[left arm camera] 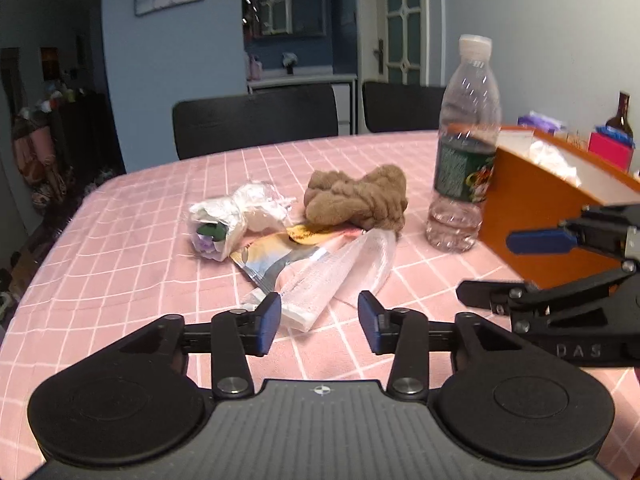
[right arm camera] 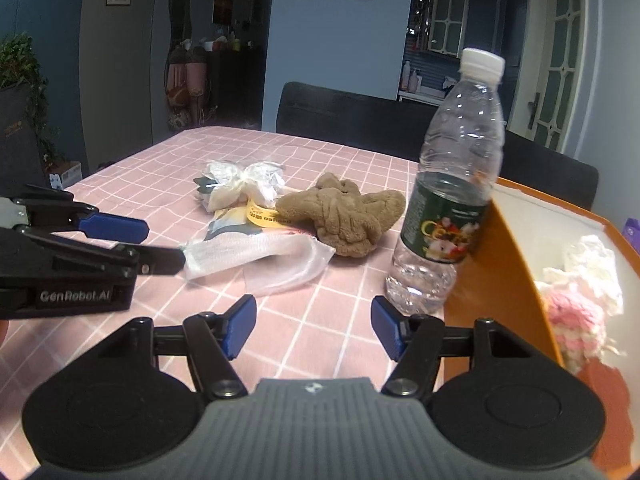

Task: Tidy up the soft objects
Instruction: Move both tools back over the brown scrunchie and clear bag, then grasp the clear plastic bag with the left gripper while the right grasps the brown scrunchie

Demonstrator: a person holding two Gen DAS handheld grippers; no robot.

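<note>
Both grippers empty and spread: left gripper low over the clear plastic packet, right gripper beside the water bottle. Next pick looks due; brown cloth waits near the orange box. Gripper side reads "GenRobot.AI".

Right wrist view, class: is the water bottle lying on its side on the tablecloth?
No. The water bottle stands upright, white cap on top, on the pink checked tablecloth beside the orange box.
</note>
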